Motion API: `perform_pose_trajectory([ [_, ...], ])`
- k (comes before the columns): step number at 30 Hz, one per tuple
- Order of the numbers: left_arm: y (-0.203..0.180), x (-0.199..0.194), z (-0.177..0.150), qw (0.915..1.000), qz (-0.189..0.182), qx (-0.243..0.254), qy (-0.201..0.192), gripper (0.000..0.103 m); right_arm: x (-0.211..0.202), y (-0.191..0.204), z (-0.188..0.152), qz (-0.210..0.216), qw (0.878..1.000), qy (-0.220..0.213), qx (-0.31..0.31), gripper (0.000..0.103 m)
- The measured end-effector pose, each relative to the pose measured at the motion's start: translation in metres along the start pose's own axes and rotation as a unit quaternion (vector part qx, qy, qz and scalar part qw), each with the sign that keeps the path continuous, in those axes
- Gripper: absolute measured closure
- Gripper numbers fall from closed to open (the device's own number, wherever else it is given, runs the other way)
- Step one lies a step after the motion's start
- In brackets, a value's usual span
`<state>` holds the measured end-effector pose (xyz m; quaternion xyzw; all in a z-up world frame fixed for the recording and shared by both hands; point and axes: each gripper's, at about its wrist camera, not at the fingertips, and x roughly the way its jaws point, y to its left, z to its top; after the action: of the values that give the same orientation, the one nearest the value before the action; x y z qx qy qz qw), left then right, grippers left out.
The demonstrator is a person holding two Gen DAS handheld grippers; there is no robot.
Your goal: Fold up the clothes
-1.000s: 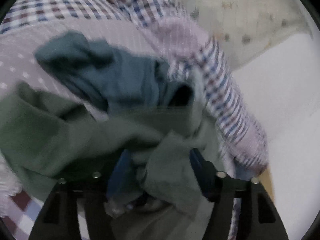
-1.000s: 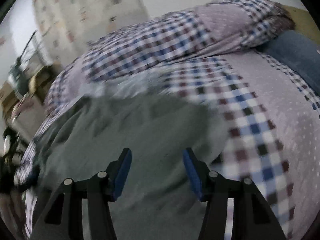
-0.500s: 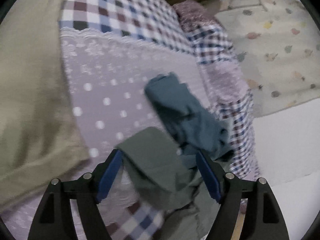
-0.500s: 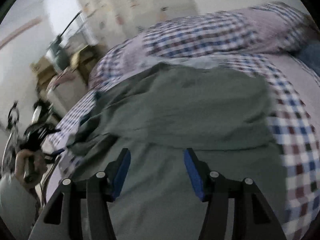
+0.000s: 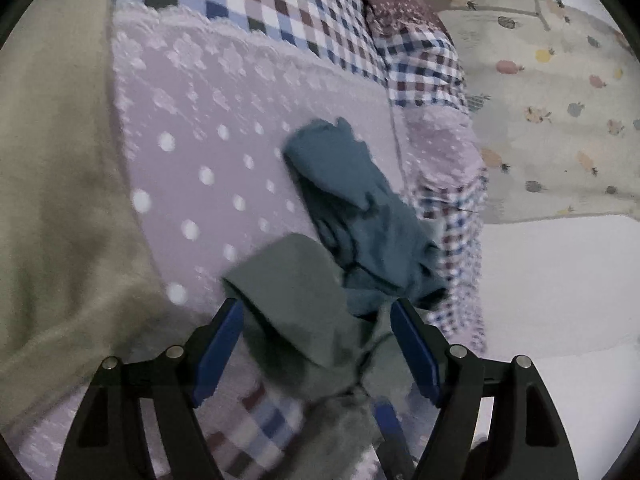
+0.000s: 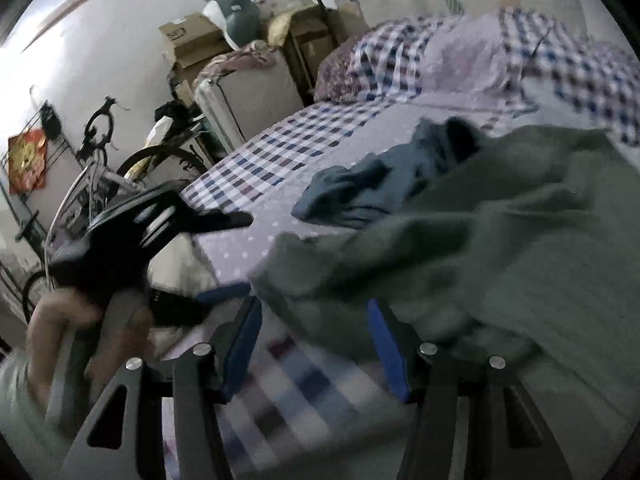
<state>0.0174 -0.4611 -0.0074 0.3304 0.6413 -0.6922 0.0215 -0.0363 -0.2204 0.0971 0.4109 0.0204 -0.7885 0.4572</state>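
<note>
A crumpled green garment [image 5: 296, 300] lies on the bed, and one folded corner of it sits between the wide-apart fingers of my left gripper [image 5: 316, 304], which is open. Just beyond it a bunched dark blue garment [image 5: 360, 208] rests on the lilac dotted cover. In the right wrist view the green garment [image 6: 480, 240] spreads to the right, its edge lying over the tips of my open right gripper [image 6: 313, 302]. The blue garment [image 6: 380, 188] lies behind it. The left gripper [image 6: 140, 232] shows at the left of that view, held by a hand [image 6: 60, 312].
A beige blanket [image 5: 60, 220] covers the bed's left side. A checked quilt [image 5: 432, 64] is heaped at the far edge, with a fruit-patterned floor mat [image 5: 560, 100] beyond. A bicycle [image 6: 100, 168], cardboard boxes [image 6: 192, 44] and a white cabinet [image 6: 256, 96] stand beside the bed.
The left gripper has drawn back from the bunched green cloth, which now lies loosely between its fingers. The right view has swung left, bringing the left gripper and the room into view.
</note>
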Motion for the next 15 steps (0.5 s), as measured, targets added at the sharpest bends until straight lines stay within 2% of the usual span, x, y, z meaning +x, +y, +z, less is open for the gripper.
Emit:
perform_pose_trajectory([
  [3,0.0,0.0,0.001,0.9998,-0.015,-0.01,0.007,0.024,0.036,-0.001,0.019,0.0,0.999,0.021,0.029,0.052],
  [4,0.0,0.0,0.001,0.9997,-0.019,-0.013,0.009,0.024,0.049,-0.001,0.025,-0.012,0.999,0.033,0.035,0.059],
  [5,0.0,0.001,0.002,0.9995,-0.024,-0.017,0.012,0.024,0.06,-0.004,0.029,-0.036,0.997,0.048,0.041,0.076],
  [6,0.003,0.002,0.003,0.9991,-0.03,-0.025,0.017,0.024,0.072,-0.007,0.032,-0.061,0.995,0.064,0.046,0.085],
  [8,0.005,0.004,0.005,0.9987,-0.032,-0.033,0.023,0.024,0.082,-0.015,0.036,-0.067,0.993,0.078,0.062,0.101],
  [9,0.006,0.004,0.006,0.9986,-0.031,-0.035,0.024,0.024,0.086,-0.019,0.037,-0.068,0.992,0.085,0.07,0.101],
  [11,0.007,0.003,0.007,0.9989,-0.026,-0.032,0.022,0.024,0.073,-0.023,0.052,-0.053,0.994,0.052,0.081,0.103],
  [14,0.001,-0.001,0.01,0.9999,0.012,0.0,0.009,0.024,0.045,-0.023,0.083,-0.032,0.995,-0.01,0.09,0.103],
  [15,-0.002,-0.003,0.011,0.9994,0.031,0.016,0.002,0.024,0.041,-0.021,0.091,-0.033,0.996,-0.015,0.085,0.103],
])
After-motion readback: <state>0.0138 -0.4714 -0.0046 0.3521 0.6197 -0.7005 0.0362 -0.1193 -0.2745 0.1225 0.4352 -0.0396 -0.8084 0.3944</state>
